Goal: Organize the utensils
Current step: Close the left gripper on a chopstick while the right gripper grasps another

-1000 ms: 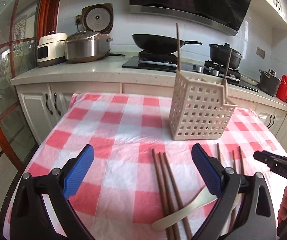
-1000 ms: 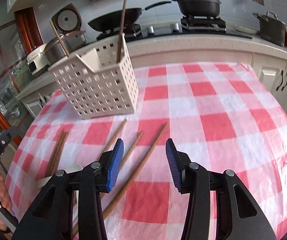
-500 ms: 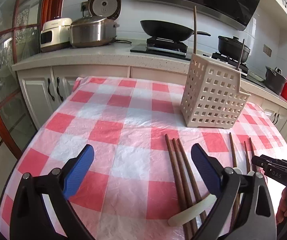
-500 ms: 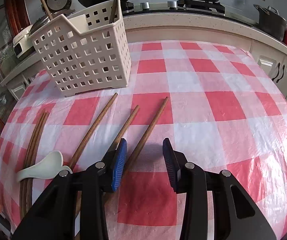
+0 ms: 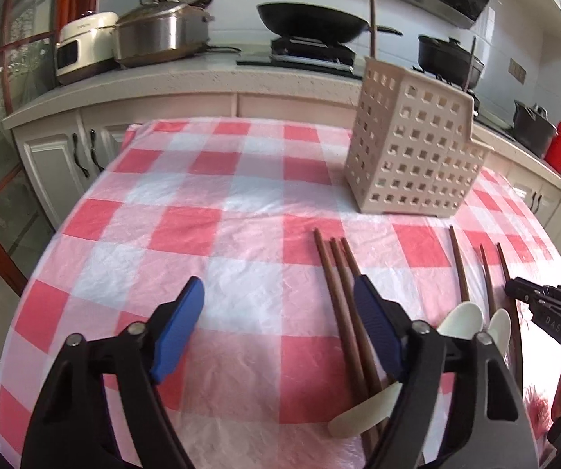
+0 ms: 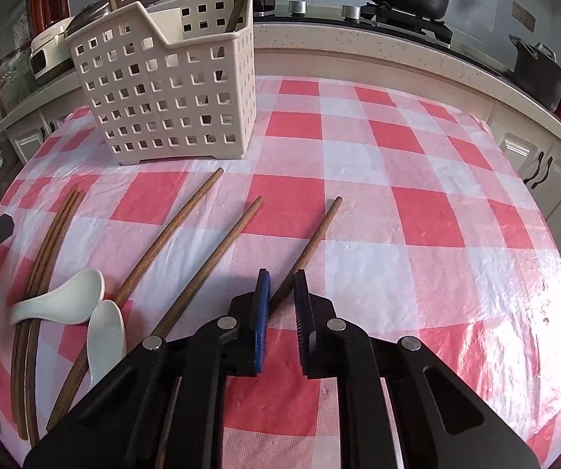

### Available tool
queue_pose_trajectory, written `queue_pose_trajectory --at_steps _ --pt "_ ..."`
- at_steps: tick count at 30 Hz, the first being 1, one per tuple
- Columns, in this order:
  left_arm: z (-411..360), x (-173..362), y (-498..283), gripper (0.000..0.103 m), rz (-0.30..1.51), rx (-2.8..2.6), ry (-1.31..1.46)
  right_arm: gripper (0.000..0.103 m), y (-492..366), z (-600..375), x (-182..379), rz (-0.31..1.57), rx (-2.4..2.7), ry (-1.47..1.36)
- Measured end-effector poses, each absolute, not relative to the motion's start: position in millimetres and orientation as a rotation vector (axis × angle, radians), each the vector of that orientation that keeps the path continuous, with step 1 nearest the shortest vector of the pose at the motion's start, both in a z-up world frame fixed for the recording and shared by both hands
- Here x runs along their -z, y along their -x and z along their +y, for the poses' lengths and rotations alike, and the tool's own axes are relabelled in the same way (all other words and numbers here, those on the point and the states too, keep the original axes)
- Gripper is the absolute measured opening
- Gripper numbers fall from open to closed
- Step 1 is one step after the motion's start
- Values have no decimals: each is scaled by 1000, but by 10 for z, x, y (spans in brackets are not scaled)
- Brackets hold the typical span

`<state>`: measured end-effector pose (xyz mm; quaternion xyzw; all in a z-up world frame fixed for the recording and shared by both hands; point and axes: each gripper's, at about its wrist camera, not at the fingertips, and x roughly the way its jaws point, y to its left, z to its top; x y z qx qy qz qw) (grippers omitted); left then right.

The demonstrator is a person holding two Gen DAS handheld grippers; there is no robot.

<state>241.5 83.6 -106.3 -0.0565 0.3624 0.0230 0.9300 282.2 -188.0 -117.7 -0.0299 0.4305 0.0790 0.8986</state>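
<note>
Right now I'm closing the right gripper (image 6: 280,285) on the rightmost chopstick (image 6: 313,240); the stick is running between the jaws, which are nearly together, but I can't tell whether the pads are pinching it yet. From the fingertips it's pointing away toward 1 o'clock, with its far tip lying short of the basket (image 6: 171,90), which is sitting up at 11 o'clock and already holding two upright sticks. I'm judging the stick as light, stiff, smooth wood, likely to roll or pivot in the pads, so I'm taking it near the middle rather than the end to keep it from swinging.

Meanwhile the left gripper (image 5: 280,328) is closing too, jaws wide apart, holding nothing. Three chopsticks (image 5: 339,285) are lying together just inside its right finger (image 5: 378,328), running toward 12 o'clock. Two white spoons (image 5: 462,318) are resting at 3 o'clock of it, one on top of those sticks; they're looking ceramic, so slippery and chippable, best gripped by the handle.
</note>
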Motion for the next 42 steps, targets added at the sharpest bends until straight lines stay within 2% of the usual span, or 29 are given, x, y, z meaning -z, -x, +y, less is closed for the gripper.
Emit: queue_pose_trajectory --at_steps 6,11,14,16,18,25,28,34,42 --pt "699 1178 -2592 45 806 -27 82 12 -2816 -1923 1178 887 -182 49" --pt "616 1241 -2680 44 827 -26 63 12 -2815 -1937 1180 884 -193 40" --pt "605 1289 -2733 35 858 -30 61 12 -2818 -1954 1180 886 -203 34" --pt "599 1302 -2750 34 865 -34 61 12 -2824 -1969 1179 888 -210 26" --pt "554 1320 -2762 24 873 -51 26 12 -2829 -1973 1177 892 -215 27" --pt "469 1322 -2805 22 880 -55 -6 12 -2860 -1942 1175 903 -212 50" --pt "413 1324 -2792 8 874 -36 -29 12 -2856 -1919 1178 901 -209 74" --pt "474 1270 -2717 6 835 -8 25 6 -2815 -1997 1128 875 -225 20" --pt "471 858 -2436 6 695 17 43 6 -2665 -2073 819 776 -244 -16"
